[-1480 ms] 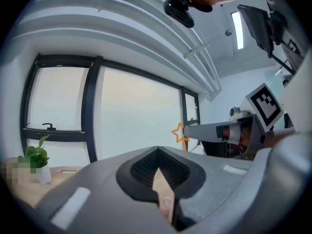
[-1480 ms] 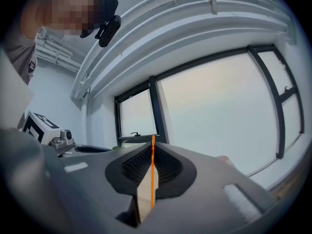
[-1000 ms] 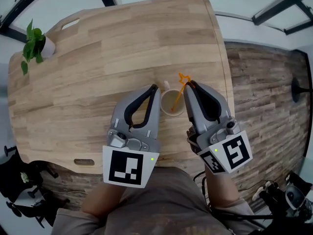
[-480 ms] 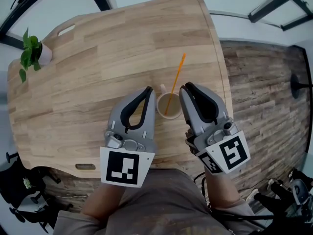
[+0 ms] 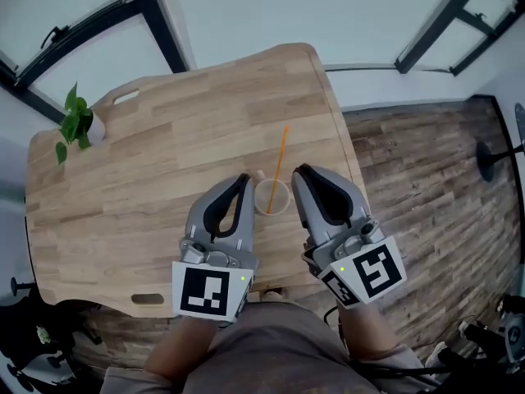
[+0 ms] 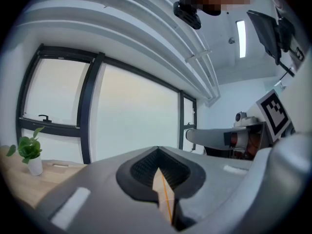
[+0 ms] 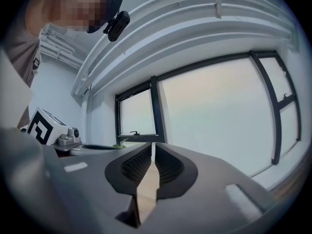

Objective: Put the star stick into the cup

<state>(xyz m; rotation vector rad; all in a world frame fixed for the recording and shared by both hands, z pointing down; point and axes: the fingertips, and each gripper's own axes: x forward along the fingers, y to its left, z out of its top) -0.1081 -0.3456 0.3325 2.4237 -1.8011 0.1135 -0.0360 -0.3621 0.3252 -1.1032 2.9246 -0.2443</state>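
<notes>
The star stick (image 5: 280, 156) stands in the cup (image 5: 271, 197), its lower end inside and its free end leaning out over the rim toward 12 o'clock, and neither gripper is touching it. The cup sits on the wooden table (image 5: 164, 162) near the edge closest to the person. In the head view, the left gripper (image 5: 244, 179) has its tip just beside the cup at 9 o'clock, and the right gripper (image 5: 300, 171) lies just beside it at 3 o'clock, so cup and stick sit between the two. In the left gripper view, the left gripper's (image 6: 157, 150) jaws meet at the tips and hold nothing. Through the wedge-shaped slit behind the tips, a thin orange line of the stick (image 6: 166, 199) shows against pale wood. In the right gripper view, the right gripper's (image 7: 152, 145) jaws are barely apart, with only bare tabletop showing through the narrow gap. A small potted plant (image 5: 75, 123) stands at the table's 10 o'clock corner, well apart from the cup.
</notes>
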